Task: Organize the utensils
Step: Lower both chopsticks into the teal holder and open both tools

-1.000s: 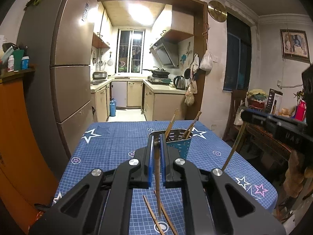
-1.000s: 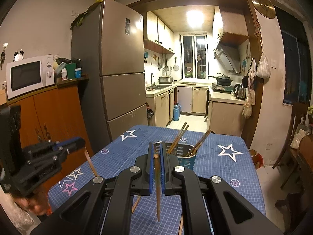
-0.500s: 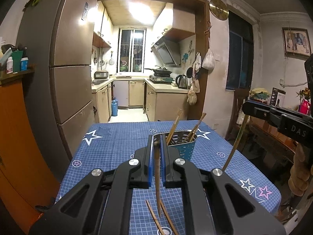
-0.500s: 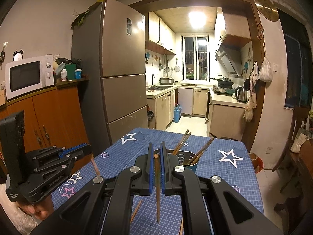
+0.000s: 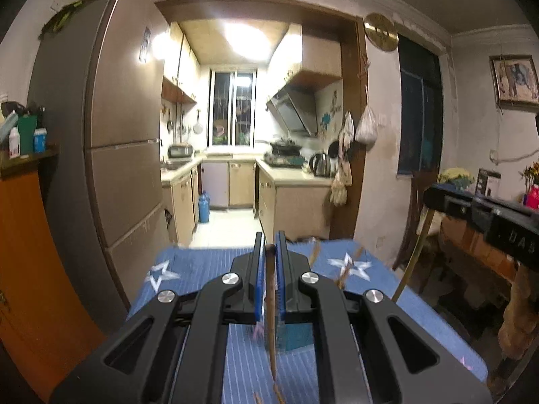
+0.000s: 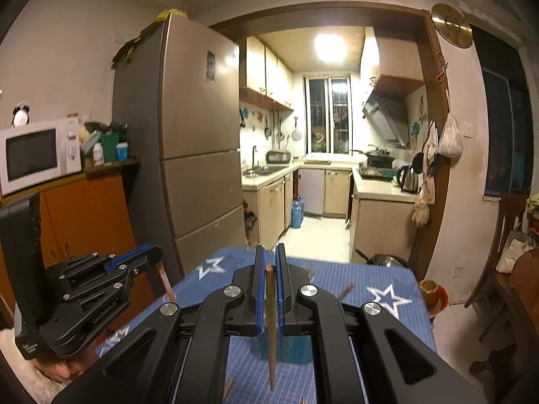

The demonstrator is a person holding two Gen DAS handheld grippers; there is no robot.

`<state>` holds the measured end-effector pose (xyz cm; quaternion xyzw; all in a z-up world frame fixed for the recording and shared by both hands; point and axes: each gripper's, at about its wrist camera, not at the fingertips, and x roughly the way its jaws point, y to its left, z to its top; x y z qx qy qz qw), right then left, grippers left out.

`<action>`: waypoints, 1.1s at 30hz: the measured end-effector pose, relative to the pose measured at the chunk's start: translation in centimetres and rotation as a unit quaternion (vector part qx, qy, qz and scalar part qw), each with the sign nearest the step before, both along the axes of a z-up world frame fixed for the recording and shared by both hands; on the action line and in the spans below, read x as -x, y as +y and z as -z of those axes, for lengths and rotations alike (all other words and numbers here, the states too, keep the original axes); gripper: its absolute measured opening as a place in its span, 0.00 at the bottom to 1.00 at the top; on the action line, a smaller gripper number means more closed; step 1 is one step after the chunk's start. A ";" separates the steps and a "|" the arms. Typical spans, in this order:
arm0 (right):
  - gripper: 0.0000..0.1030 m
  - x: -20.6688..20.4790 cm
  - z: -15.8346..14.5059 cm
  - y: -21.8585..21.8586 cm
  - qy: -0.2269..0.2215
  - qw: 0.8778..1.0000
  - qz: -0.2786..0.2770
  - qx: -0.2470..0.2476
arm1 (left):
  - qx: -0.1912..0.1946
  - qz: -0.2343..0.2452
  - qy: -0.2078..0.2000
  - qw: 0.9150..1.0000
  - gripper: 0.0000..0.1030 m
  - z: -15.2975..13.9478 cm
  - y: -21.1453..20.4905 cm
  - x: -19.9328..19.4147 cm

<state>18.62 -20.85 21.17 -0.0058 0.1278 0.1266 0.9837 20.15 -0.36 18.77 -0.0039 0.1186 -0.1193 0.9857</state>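
Left wrist view: the left claw is clenched on a thin brown wooden chopstick, pinched near its upper end between the blue pads, the rest hanging down over the worktop covered in a blue star-print cloth. Behind the jaws sits the teal perforated utensil holder, with other sticks poking out of it. At the right edge the right claw holds a second stick.

Right wrist view: the right claw is likewise clamped on a slim brown wooden stick, hanging nearly upright in front of the holder. The left claw shows at the left with its own stick.

These sticks look light, stiff and smooth, so I judge they could pivot or slip in a pinch. Gripping near the top, as here, lets the free tip be lowered into the holder.
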 end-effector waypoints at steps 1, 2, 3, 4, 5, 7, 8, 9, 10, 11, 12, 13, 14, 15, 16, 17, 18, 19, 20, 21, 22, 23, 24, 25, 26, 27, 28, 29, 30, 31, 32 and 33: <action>0.07 -0.4 -0.4 -0.1 -0.003 1.000 0.002 -0.003 | 0.002 -0.002 -0.004 1.000 0.05 -0.4 0.0 -0.3; 0.07 -1.0 -0.9 -0.1 -0.009 1.000 0.005 -0.005 | 0.006 -0.004 -0.011 1.000 0.05 -1.1 -0.3 -0.9; 0.07 -1.6 -1.4 -0.2 -0.015 1.000 0.008 -0.006 | 0.010 -0.006 -0.019 1.000 0.05 -1.8 -0.5 -1.5; 0.07 -2.2 -1.8 -0.3 -0.019 1.000 0.011 -0.009 | 0.012 -0.007 -0.024 1.000 0.05 -2.1 -0.6 -1.8; 0.07 -2.6 -2.1 -0.4 -0.022 1.000 0.013 -0.011 | 0.014 -0.009 -0.032 0.999 0.05 -2.7 -0.8 -2.4; 0.07 -3.9 -3.0 -0.7 -0.031 0.999 0.019 -0.018 | 0.020 -0.012 -0.042 0.999 0.05 -3.6 -1.2 -3.4; 0.07 -4.3 -3.2 -0.8 -0.035 0.999 0.022 -0.019 | 0.024 -0.014 -0.047 0.999 0.05 -4.1 -1.4 -4.1; 0.07 -5.0 -3.5 -0.9 -0.041 0.999 0.027 -0.019 | 0.028 -0.015 -0.051 0.998 0.05 -4.4 -1.5 -4.7; 0.07 -5.3 -3.6 -1.0 -0.044 0.998 0.029 -0.021 | 0.031 -0.016 -0.054 0.998 0.05 -4.6 -1.6 -4.9; 0.07 -6.0 -3.7 -1.2 -0.047 0.998 0.033 -0.023 | 0.034 -0.016 -0.056 0.998 0.05 -4.8 -1.9 -5.7; 0.07 -6.7 -3.7 -1.4 -0.051 0.998 0.038 -0.025 | 0.037 -0.016 -0.057 0.998 0.05 -4.8 -2.0 -6.1; 0.07 -7.4 -3.6 -1.7 -0.055 0.997 0.043 -0.030 | 0.040 -0.014 -0.058 0.997 0.05 -4.8 -2.1 -6.4; 0.07 -7.9 -3.4 -1.9 -0.055 0.997 0.045 -0.034 | 0.040 -0.014 -0.060 0.997 0.05 -4.6 -2.3 -7.0; 0.07 -8.7 -3.1 -2.2 -0.056 0.996 0.050 -0.039 | 0.039 -0.017 -0.061 0.997 0.05 -4.3 -2.6 -7.6; 0.07 -9.1 -2.9 -2.3 -0.058 0.996 0.053 -0.042 | 0.037 -0.018 -0.062 0.997 0.05 -4.0 -2.6 -7.9; 0.07 -9.9 -2.4 -2.5 -0.058 0.996 0.057 -0.044 | 0.034 -0.021 -0.061 0.997 0.05 -3.5 -2.9 -8.6; 0.07 -10.6 -1.8 -2.7 -0.055 0.995 0.061 -0.048 | 0.032 -0.023 -0.057 0.998 0.05 -3.0 -2.9 -9.0; 0.07 -11.3 -1.1 -2.9 -0.050 0.995 0.064 -0.055 | 0.032 -0.024 -0.051 0.998 0.05 -2.4 -3.0 -9.6; 0.07 -11.8 -0.4 -3.1 -0.046 0.995 0.067 -0.059 | 0.032 -0.027 -0.044 0.998 0.05 -1.6 -3.1 -10.2; 0.07 -12.3 0.3 -3.3 -0.040 0.995 0.070 -0.063 | 0.032 -0.029 -0.038 0.998 0.05 -0.8 -3.0 -10.7; 0.07 -13.0 1.3 -3.5 -0.032 0.995 0.073 -0.066 | 0.031 -0.033 -0.031 0.998 0.05 0.3 -2.9 -11.2; 0.07 -13.5 2.1 -3.6 -0.026 0.995 0.076 -0.066 | 0.031 -0.035 -0.027 0.999 0.05 0.9 -2.8 -11.4; 0.07 -13.8 2.8 -3.7 -0.021 0.995 0.078 -0.066 | 0.032 -0.038 -0.018 0.999 0.05 1.8 -2.5 -11.8; 0.07 -14.0 3.3 -3.7 -0.015 0.995 0.079 -0.066 | 0.034 -0.041 -0.011 0.999 0.05 2.5 -2.4 -12.1; 0.07 -14.4 4.2 -4.0 -0.008 0.994 0.082 -0.068 | 0.035 -0.042 -0.006 0.998 0.05 3.1 -2.2 -12.3; 0.07 -14.6 4.9 -4.1 -0.003 0.994 0.083 -0.072 | 0.035 -0.044 -0.001 0.998 0.05 3.5 -2.0 -12.6; 0.07 -14.7 5.6 -4.2 0.004 0.994 0.084 -0.075 | 0.035 -0.045 0.004 0.998 0.05 4.0 -1.9 -12.8; 0.07 -14.9 6.0 -4.1 0.007 0.994 0.085 -0.075 | 0.035 -0.046 0.007 0.998 0.05 4.3 -1.8 -12.9; 0.07 -15.0 6.6 -4.0 0.011 0.994 0.086 -0.073 | 0.036 -0.047 0.011 0.998 0.05 4.7 -1.8 -13.0; 0.07 -15.0 7.1 -3.8 0.014 0.994 0.086 -0.072 | 0.035 -0.047 0.015 0.998 0.05 5.1 -1.8 -13.0; 0.07 -15.1 7.4 -3.7 0.017 0.994 0.085 -0.071 | 0.033 -0.049 0.017 0.998 0.05 5.3 -1.9 -13.0; 0.07 -15.1 7.6 -3.7 0.020 0.994 0.086 -0.071 | 0.030 -0.052 0.019 0.998 0.05 5.5 -1.9 -13.0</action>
